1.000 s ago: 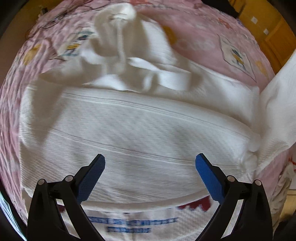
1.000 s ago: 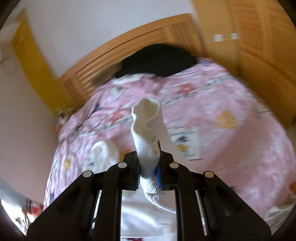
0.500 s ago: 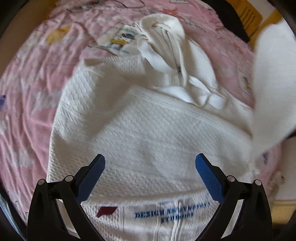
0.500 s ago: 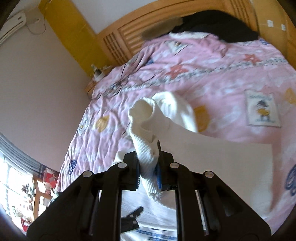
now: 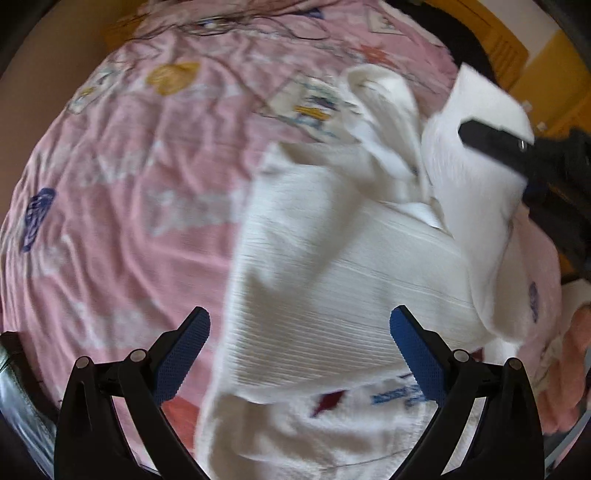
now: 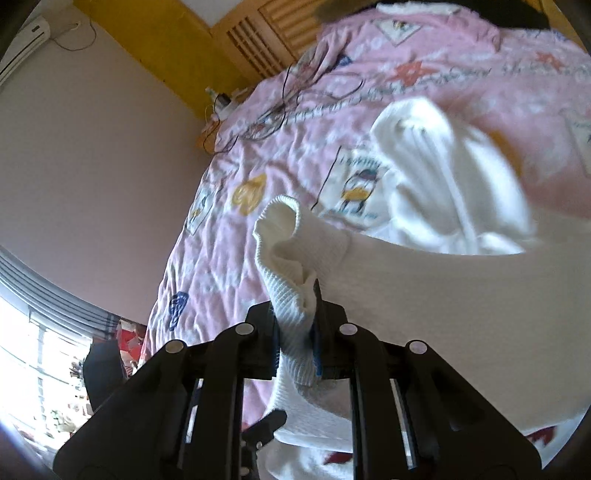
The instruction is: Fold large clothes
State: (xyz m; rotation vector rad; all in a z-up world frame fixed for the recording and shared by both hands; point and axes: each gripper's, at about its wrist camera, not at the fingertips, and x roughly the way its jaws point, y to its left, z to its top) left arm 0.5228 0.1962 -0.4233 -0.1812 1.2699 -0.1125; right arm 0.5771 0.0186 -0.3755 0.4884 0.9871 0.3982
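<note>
A white textured hoodie (image 5: 332, 266) lies on the pink bed, hood (image 5: 384, 110) toward the far side, blue lettering near my fingers. My left gripper (image 5: 299, 343) hovers open above its left edge, nothing between the blue pads. My right gripper (image 6: 295, 332) is shut on the ribbed cuff (image 6: 291, 251) of the white sleeve (image 6: 443, 295), which stretches off to the right. In the left wrist view that right gripper (image 5: 476, 129) comes in from the upper right, the sleeve (image 5: 480, 206) draped over the hoodie's right side.
The pink patterned bedspread (image 5: 129, 184) covers the bed. A wooden headboard (image 6: 266, 40) and dark clothing (image 6: 517, 11) lie at the far end. A cable (image 6: 295, 99) trails over the bed's upper left. A wall (image 6: 92, 166) and window (image 6: 29, 350) stand left.
My left gripper slid left over the hoodie, bringing bare bedspread into view. My right gripper came down and across with the sleeve cuff, carrying the sleeve over the hoodie's body.
</note>
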